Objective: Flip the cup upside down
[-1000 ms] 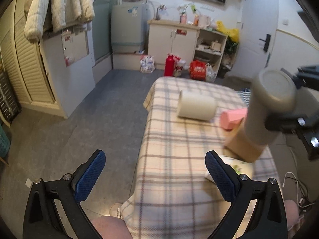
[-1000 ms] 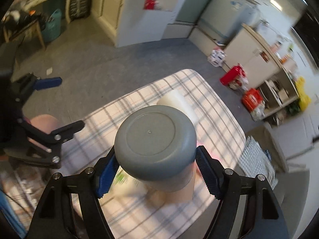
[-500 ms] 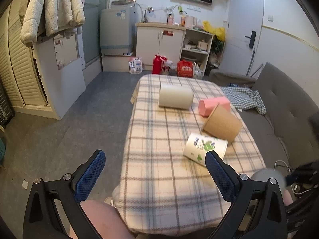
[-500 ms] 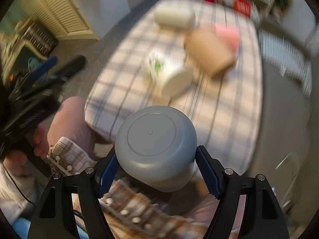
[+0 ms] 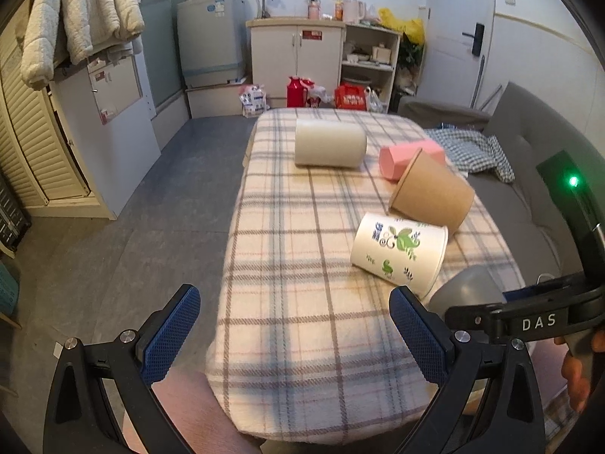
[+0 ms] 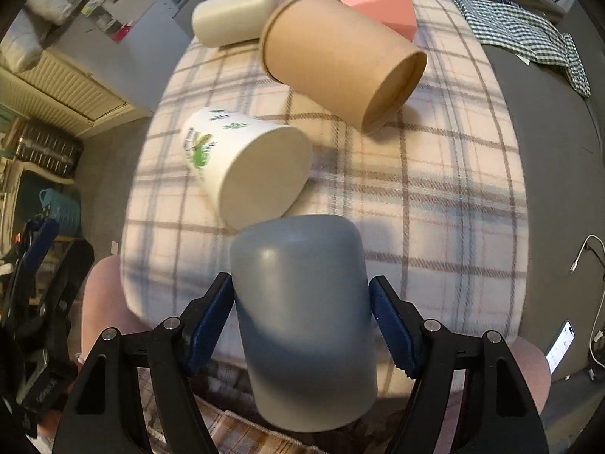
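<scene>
My right gripper [image 6: 302,321] is shut on a grey cup [image 6: 302,325], base pointing away from the camera, over the near right edge of the plaid table [image 6: 435,196]. The same grey cup [image 5: 467,289] shows in the left wrist view, held by the right gripper [image 5: 503,314]. My left gripper [image 5: 291,325] is open and empty above the table's near edge. A white cup with green leaves [image 5: 399,251] [image 6: 245,170], a brown paper cup [image 5: 431,191] [image 6: 340,60], a pink cup [image 5: 404,155] [image 6: 382,3] and a cream cup [image 5: 329,143] [image 6: 234,15] lie on their sides.
A grey sofa [image 5: 537,174] with a checked cloth [image 5: 472,147] runs along the table's right side. A phone [image 6: 559,348] and cable [image 6: 590,257] lie on the sofa. My knees [image 5: 196,408] are under the near edge. Open floor [image 5: 132,227] lies to the left.
The right gripper has swung the grey cup from high over the far table down to the near right edge. The left gripper view has pulled back and stays open.
</scene>
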A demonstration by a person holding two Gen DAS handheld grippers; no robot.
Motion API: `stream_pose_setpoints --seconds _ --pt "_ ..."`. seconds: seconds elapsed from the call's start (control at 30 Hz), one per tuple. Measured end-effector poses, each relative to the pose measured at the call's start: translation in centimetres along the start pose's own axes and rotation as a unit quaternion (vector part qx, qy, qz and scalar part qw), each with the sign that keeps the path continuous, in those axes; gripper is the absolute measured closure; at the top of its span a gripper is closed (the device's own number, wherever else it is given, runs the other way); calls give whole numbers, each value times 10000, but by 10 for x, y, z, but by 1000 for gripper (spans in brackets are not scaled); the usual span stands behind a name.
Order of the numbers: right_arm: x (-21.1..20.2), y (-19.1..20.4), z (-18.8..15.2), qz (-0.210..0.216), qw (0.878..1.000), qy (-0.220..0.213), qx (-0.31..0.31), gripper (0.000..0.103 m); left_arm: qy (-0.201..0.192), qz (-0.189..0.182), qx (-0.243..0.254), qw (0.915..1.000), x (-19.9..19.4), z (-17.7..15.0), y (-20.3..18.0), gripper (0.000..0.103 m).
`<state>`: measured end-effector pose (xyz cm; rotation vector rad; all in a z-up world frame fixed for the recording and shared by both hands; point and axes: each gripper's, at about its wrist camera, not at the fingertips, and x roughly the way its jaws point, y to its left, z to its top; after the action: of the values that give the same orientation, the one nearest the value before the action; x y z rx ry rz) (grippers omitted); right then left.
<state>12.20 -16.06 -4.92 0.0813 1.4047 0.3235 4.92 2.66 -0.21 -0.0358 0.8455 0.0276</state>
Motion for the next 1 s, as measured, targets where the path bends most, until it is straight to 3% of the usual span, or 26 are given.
stream_pose_setpoints --seconds 0.17,0.27,0.37,0.47,0.53,0.67,0.87,1.0 --pt "-6 0 4 -6 9996 -211 -202 29 175 52 138 9997 8 0 -10 0" --pt "-27 -3 1 -45 9973 -605 -411 15 306 -58 132 9994 8 2 -17 0" --pt "-52 -15 -1 -46 9938 -1014 -442 14 452 -214 42 9987 7 8 -29 0" --pt "-73 -33 -5 -460 9895 -1289 -465 14 610 -361 39 9975 5 13 -48 0" --pt "-82 -42 -9 -926 9837 -1401 -636 14 685 -470 38 9965 3 19 -63 0" --pt "-95 -59 -14 -1304 9762 -1521 -833 14 898 -641 -12 9939 5 31 -94 0" --pt "-106 -85 -18 -1466 9699 -1728 -890 14 1255 -528 113 9906 22 35 -127 0" --pt "-100 -99 -20 -1370 9724 -1734 -751 14 1505 -503 65 9873 37 36 -133 0"
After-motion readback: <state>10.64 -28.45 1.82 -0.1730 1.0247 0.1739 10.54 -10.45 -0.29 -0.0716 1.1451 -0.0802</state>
